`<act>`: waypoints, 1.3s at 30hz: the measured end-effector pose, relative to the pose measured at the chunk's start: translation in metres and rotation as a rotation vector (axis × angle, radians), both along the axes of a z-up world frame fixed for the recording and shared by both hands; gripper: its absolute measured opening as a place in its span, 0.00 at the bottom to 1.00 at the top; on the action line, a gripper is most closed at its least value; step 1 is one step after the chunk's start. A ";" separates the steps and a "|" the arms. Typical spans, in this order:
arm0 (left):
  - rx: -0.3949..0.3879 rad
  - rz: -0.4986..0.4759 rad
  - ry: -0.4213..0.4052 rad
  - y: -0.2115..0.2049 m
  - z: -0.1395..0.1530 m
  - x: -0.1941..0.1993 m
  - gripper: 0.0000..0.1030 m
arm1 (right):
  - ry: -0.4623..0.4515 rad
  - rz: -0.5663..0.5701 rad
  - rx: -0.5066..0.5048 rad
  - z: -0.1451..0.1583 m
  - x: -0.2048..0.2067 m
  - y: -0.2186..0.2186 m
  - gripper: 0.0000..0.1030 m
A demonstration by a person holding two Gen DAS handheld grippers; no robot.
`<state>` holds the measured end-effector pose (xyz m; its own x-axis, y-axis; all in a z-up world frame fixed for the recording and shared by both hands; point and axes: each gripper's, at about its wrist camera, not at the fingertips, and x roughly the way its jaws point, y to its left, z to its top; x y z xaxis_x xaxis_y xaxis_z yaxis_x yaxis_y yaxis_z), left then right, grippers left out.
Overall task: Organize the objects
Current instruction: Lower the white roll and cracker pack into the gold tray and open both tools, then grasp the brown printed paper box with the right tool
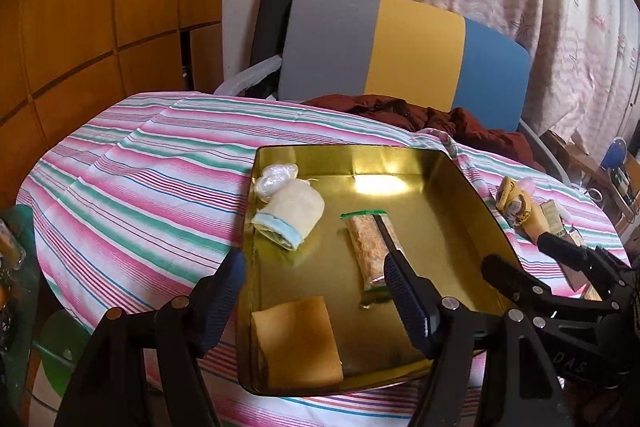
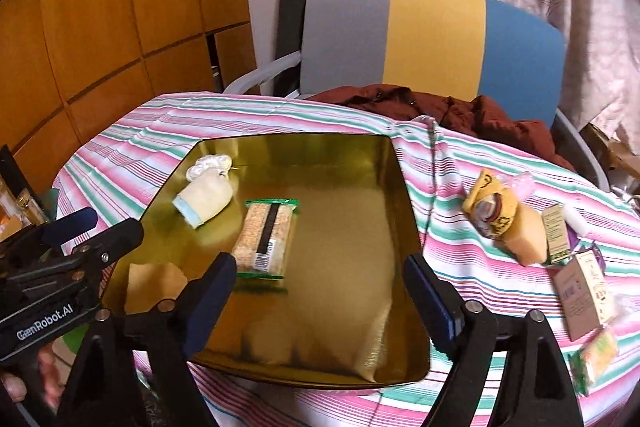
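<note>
Nearest my left camera stood my left gripper (image 1: 312, 267), its blue-padded fingers (image 1: 404, 303) spread wide and holding nothing, poised over the near left part of the gold tin tray (image 1: 472, 195). My right gripper (image 2: 316, 279) was likewise spread wide and empty, hovering over the near edge of the same tray, whose bare floor (image 2: 352, 227) filled the space between the fingers. The tray rested on a table covered with a pink, green and white striped cloth (image 1: 132, 167). Inside the tray I noted four items: a folded tan cloth (image 1: 296, 339) in the near left corner, a wrapped cereal bar with green ends (image 1: 372, 247) near the middle, a rolled cream cloth with a pale blue hem (image 1: 288, 219) toward the far left, and a small crumpled clear plastic bag (image 1: 276, 179) touching the roll on its far side. None of these was in contact with either gripper. Outside the tray, on the cloth to its right, lay a yellow patterned bundle (image 2: 492, 211), a tan sponge-like block (image 2: 528, 235) just beside it, a small brown printed card (image 2: 580, 287) and a green-and-yellow packet (image 2: 596, 359) near the table's edge. Beyond the table stood a chair with a grey, yellow and blue back (image 1: 404, 51), with a dark red garment (image 1: 440, 119) heaped on its seat against the table's far edge. Part of a hand (image 2: 24, 387) showed beneath the left gripper's body in the right camera.
</note>
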<state>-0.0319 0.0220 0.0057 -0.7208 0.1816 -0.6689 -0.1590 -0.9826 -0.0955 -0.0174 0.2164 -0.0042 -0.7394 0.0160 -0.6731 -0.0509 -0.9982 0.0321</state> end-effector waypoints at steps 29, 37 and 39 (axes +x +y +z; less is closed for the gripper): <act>0.007 -0.170 0.000 0.043 -0.006 0.013 0.71 | -0.079 -0.145 -0.004 -0.016 0.019 0.078 0.92; -0.015 -0.219 -0.002 0.057 -0.006 0.013 0.71 | -0.134 -0.267 -0.011 -0.013 0.028 0.161 0.92; -0.018 -0.236 0.000 0.063 -0.005 0.013 0.71 | -0.145 -0.310 -0.017 -0.010 0.030 0.186 0.93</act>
